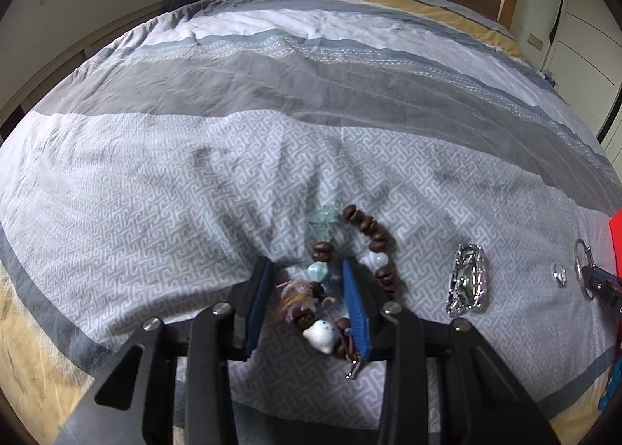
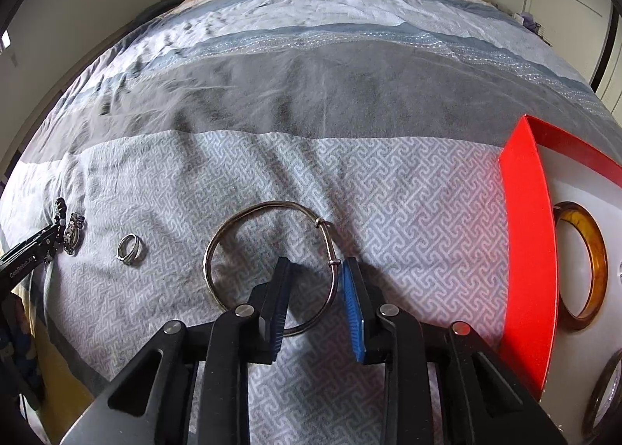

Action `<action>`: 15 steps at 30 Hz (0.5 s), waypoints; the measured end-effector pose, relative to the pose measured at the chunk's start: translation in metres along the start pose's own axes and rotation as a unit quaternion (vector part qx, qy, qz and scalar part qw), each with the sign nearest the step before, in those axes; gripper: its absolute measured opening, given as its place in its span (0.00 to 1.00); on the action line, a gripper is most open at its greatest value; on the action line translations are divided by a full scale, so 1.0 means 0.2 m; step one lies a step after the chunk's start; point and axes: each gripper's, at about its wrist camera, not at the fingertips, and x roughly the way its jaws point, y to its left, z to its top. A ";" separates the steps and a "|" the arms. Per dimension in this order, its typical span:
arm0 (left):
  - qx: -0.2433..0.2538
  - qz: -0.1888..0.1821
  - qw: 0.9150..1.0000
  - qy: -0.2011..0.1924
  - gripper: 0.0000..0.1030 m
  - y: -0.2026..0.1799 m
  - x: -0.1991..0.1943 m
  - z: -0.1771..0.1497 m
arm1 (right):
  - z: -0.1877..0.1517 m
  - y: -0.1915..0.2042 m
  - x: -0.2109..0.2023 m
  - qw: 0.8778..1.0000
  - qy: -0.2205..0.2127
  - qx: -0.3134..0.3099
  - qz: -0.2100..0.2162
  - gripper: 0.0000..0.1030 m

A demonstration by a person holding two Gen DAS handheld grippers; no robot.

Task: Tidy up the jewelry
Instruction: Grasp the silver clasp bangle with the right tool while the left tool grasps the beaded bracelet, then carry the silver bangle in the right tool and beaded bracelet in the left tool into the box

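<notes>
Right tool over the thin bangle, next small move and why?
Probably close the right tool a little further onto the thin metal bangle. Its wire on the clasp side lies between the blue pads, but a gap shows on either side, so nothing is gripped yet. Once pinched, it can go to the red tray at the right, where an amber bangle already lies.

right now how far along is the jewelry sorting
Done: an amber bangle lies in the red box. In hand: the left claw straddles the beaded bracelet, the right claw the wire bangle, neither gripped. Left: silver ring, metal watch.
</notes>
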 end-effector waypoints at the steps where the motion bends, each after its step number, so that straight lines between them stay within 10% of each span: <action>1: 0.007 0.001 1.000 -0.002 0.16 -0.02 0.00 0.00 | 0.00 0.00 0.00 1.000 -0.001 -0.005 -0.002 0.08; 15: 0.016 0.016 0.999 -0.023 0.10 -0.05 -0.28 -0.02 | -0.03 0.15 -0.34 0.994 -0.063 -0.089 -0.022 0.06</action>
